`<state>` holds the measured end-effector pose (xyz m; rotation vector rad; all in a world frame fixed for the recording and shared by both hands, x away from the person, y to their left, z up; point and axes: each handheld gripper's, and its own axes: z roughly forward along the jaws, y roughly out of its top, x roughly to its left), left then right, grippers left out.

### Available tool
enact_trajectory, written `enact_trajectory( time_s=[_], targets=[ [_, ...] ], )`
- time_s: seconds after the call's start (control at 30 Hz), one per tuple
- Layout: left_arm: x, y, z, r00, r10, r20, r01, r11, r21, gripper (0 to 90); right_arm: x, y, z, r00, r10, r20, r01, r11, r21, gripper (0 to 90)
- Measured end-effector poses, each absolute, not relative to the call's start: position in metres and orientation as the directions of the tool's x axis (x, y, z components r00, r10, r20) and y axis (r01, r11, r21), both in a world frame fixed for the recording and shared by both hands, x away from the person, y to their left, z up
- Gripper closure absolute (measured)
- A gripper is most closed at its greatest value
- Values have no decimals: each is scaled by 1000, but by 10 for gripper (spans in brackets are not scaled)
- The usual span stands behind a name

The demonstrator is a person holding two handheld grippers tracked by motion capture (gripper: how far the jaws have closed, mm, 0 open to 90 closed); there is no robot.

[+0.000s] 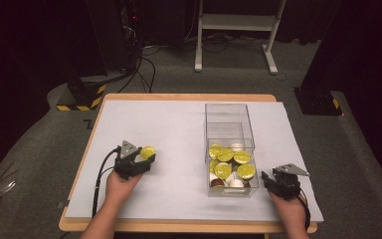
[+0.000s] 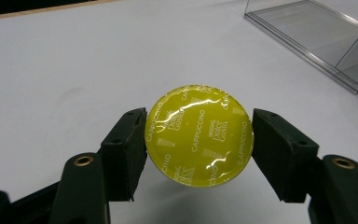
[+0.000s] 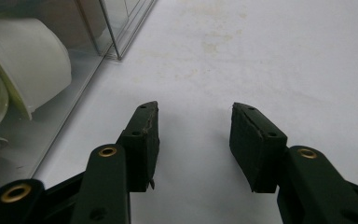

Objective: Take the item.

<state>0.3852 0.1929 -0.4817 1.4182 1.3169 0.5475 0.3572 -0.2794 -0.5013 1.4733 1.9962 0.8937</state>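
The left gripper (image 2: 198,140) holds a round yellow foil-lidded coffee capsule (image 2: 199,135) between its fingers, above the white-covered worktop (image 1: 169,124), left of the clear plastic rectangular box (image 1: 229,124). The box contains further yellow-lidded and white capsules (image 1: 231,167). The right gripper (image 3: 193,140) rests just beside the box; its fingers stand apart, holding nothing.

Dim lab or test room, paper-covered table (image 1: 179,119), equipment rack with cables (image 1: 129,45), hazard-striped base (image 1: 82,94), carpet floor (image 1: 40,149)
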Motion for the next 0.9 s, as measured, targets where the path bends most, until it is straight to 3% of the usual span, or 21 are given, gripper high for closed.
enact_trajectory(
  time_s=[0.9],
  targets=[
    [388,195,-497,259,916,-307,445,169,880,377,357,-279,-501,-292,957,-11,629,201,751,523]
  ],
)
